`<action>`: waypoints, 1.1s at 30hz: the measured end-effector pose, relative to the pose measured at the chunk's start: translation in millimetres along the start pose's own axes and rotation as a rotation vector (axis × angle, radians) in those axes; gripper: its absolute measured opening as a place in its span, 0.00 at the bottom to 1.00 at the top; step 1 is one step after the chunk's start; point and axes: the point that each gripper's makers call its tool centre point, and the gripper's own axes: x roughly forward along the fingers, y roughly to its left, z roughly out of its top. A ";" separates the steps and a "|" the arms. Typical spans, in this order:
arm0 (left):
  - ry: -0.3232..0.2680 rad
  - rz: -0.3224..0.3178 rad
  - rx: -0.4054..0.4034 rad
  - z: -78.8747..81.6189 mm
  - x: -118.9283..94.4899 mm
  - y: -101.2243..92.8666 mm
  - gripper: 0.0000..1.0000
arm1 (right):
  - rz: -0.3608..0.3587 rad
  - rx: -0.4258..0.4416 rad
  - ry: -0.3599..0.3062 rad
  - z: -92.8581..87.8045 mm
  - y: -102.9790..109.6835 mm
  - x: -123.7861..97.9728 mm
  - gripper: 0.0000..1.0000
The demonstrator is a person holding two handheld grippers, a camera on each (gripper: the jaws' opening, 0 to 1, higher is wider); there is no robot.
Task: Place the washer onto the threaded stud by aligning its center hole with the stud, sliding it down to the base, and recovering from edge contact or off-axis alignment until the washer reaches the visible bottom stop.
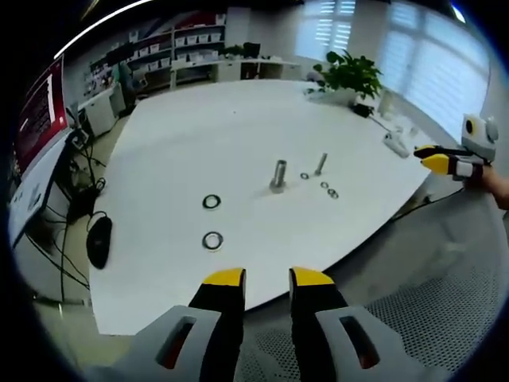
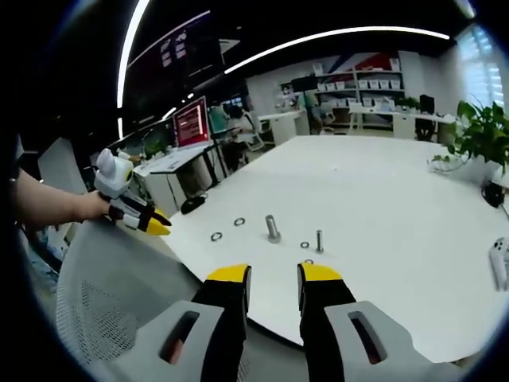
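Note:
A tall threaded stud (image 1: 278, 175) (image 2: 273, 228) stands upright mid-table on the white table (image 1: 207, 135) (image 2: 382, 183). A thinner bolt (image 1: 320, 164) (image 2: 319, 240) stands beside it. Two large dark washers (image 1: 211, 201) (image 1: 212, 239) lie flat left of the stud, also seen in the right gripper view (image 2: 239, 221) (image 2: 216, 236). Small washers (image 1: 305, 176) (image 1: 332, 193) (image 2: 305, 245) lie around the thin bolt. My left gripper (image 1: 268, 278) (image 2: 147, 223) hangs open and empty off the near table edge. My right gripper (image 2: 275, 274) (image 1: 433, 157) is open and empty too, off the table's side.
A black mouse (image 1: 99, 241) (image 2: 193, 204) lies near the table's left edge. A potted plant (image 1: 350, 73) (image 2: 477, 135) and a white device (image 1: 395, 144) (image 2: 499, 263) sit at the far side. A grey mesh chair (image 1: 445, 294) (image 2: 103, 302) stands below both grippers.

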 end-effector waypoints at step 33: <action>0.145 0.046 -0.014 4.8 30.9 50.8 0.31 | -0.024 0.029 0.047 -8.9 -7.0 -1.1 0.27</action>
